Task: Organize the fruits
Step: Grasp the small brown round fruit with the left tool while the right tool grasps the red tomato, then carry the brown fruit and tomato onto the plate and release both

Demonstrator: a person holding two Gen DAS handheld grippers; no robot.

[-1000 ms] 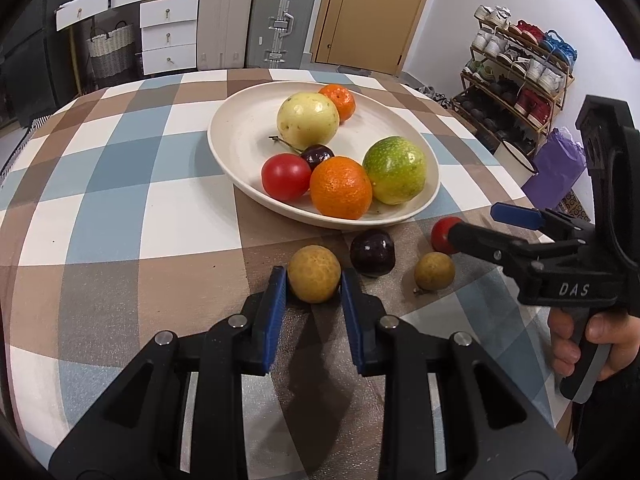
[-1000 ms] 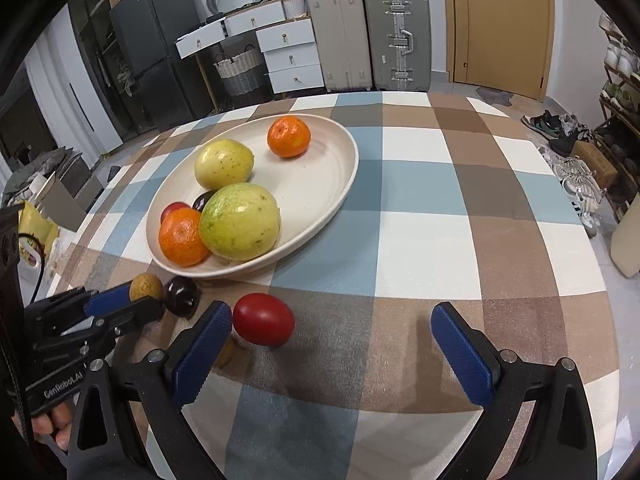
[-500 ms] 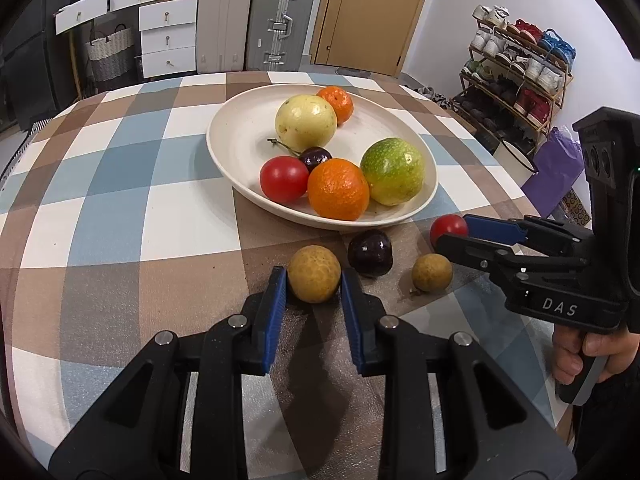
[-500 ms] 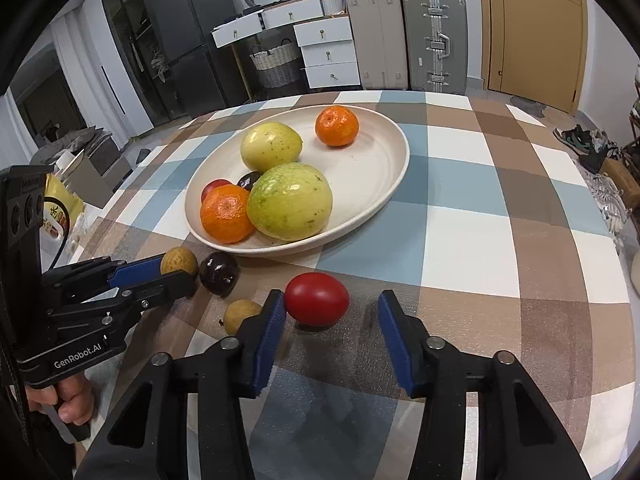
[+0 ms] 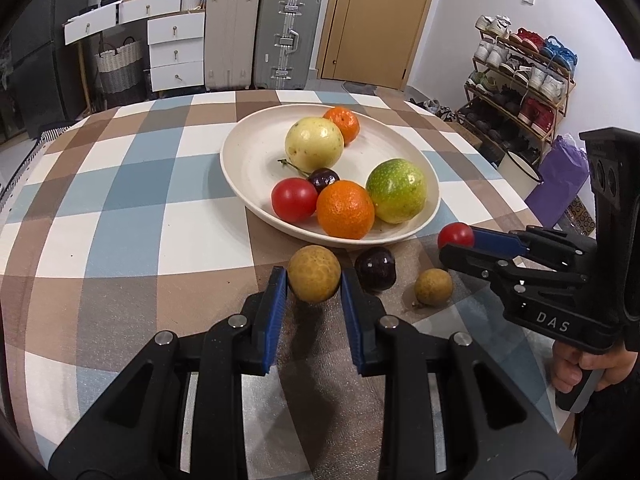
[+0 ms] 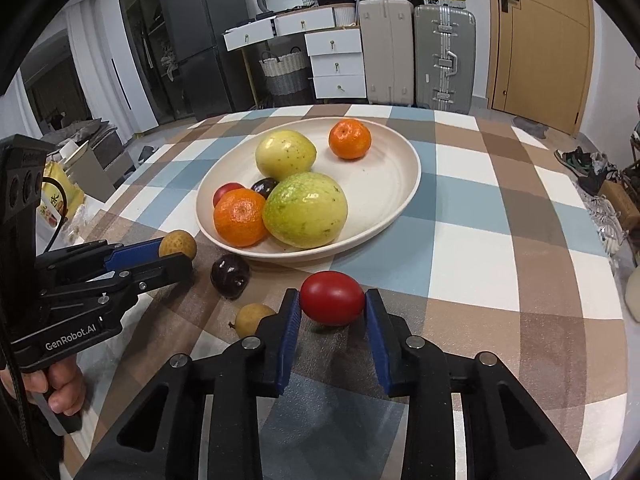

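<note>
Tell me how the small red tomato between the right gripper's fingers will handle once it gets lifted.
The red tomato looks smooth and glossy, so it may slip between the right gripper pads. Its rounded shape touches each pad only at a small spot, so it could pivot or pop out. If dropped on the table, it would probably roll; a hard squeeze might bruise or split it.

Room: wooden door (image 5: 378,20) in white wall; two suitcases (image 5: 260,36) beside white drawer unit (image 5: 174,50); wicker basket (image 5: 118,66); shoe rack (image 5: 520,80) at right; dark fridge (image 6: 200,40). Checked counter (image 5: 120,200).
</note>
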